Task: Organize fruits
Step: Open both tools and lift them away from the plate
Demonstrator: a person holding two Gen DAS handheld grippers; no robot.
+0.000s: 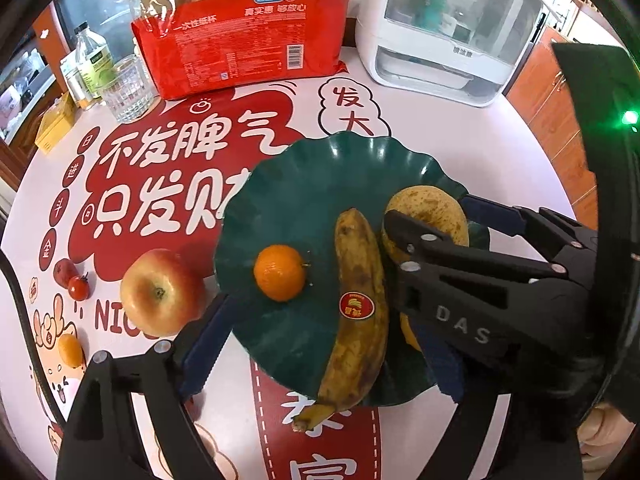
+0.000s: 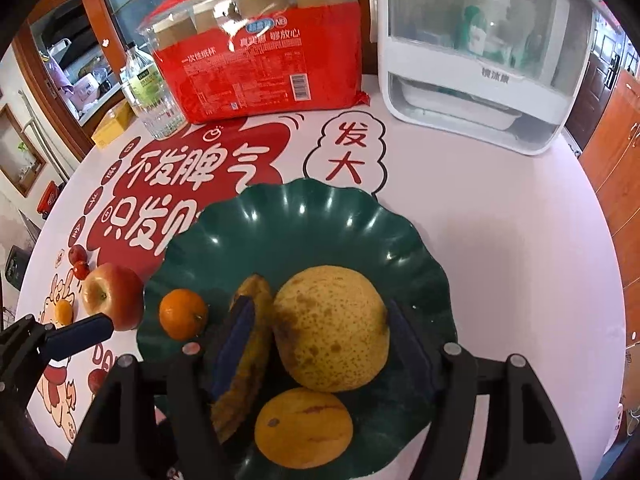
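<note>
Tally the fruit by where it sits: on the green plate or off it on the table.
On the green plate: 4 (mandarin, banana, speckled pear, orange-yellow fruit)
On the table: 4 (apple, two small red fruits, small orange fruit)
Total: 8

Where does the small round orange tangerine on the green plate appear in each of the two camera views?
Left wrist view: the small round orange tangerine lies left of centre on the green scalloped plate, left of the spotted yellow banana.
Right wrist view: the tangerine lies at the plate's left edge, lower left of the picture, beside the red-yellow apple.
Shared landmark: the red plastic pack of paper cups at the table's far side.
</note>
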